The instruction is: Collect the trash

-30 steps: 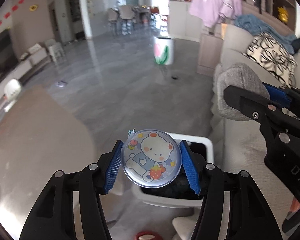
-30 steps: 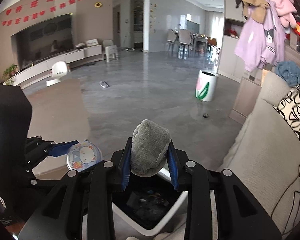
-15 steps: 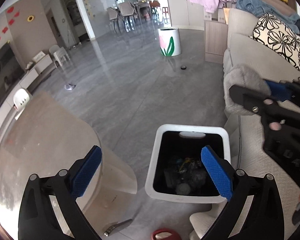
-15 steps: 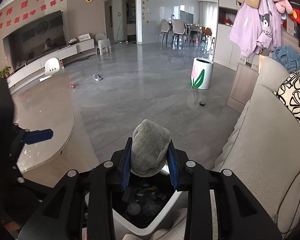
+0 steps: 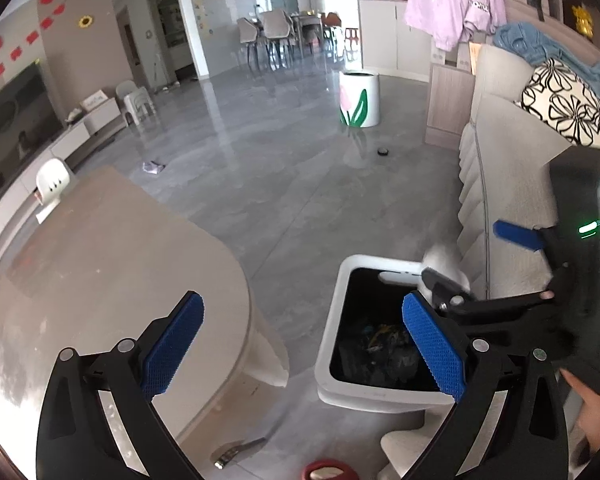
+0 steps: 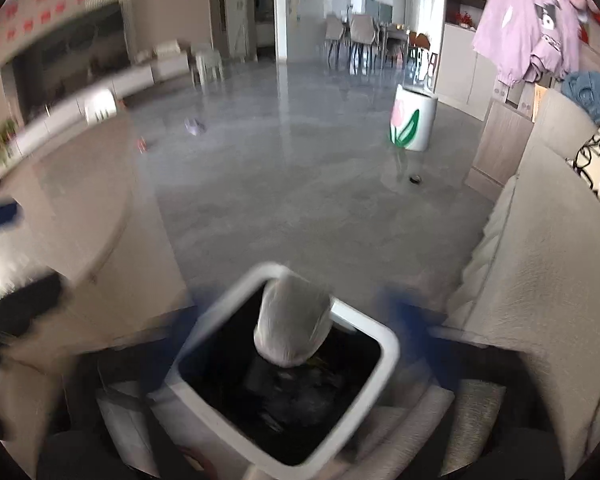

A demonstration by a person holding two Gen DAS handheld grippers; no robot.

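Over the far edge of the white bin (image 6: pixel 384 356), just inside its rim, sits the grey wad (image 6: pixel 294 326) you're dumping. It hangs clear of both pads, above the dark liner, so I'd call it dropping in.

Biggest to smallest:
- Sofa (image 5: pixel 512 200) runs along the bin's right side; round table (image 5: pixel 112 264) stands off its left side.
- One white bin with black liner, already holding a dark jumble of trash. Separate pieces can't be counted.
- A second, tulip-printed bin (image 5: pixel 359 98) stands far across the floor.
- Right gripper (image 6: pixel 296 320): your jaws have just been opening. They stand wide either side of the wad, blurred, with no pad on it.
- Left gripper (image 5: pixel 300 344): jaws have just been opening too. They're wide now with nothing between them, over the gap between the table edge and the bin's left wall.
- One grey wad. It looks like soft fabric or felt, light and squashy, not fragile or slippery. If you need it again, pinch across its middle; anywhere should hold.
- Loose floor bits: one crumpled pale scrap (image 5: pixel 153 167) beyond the table's far edge, one small dark disc (image 5: pixel 383 152) near the tulip bin. Both are likely next pickups. The scrap looks flimsy, so squeeze its bulk.
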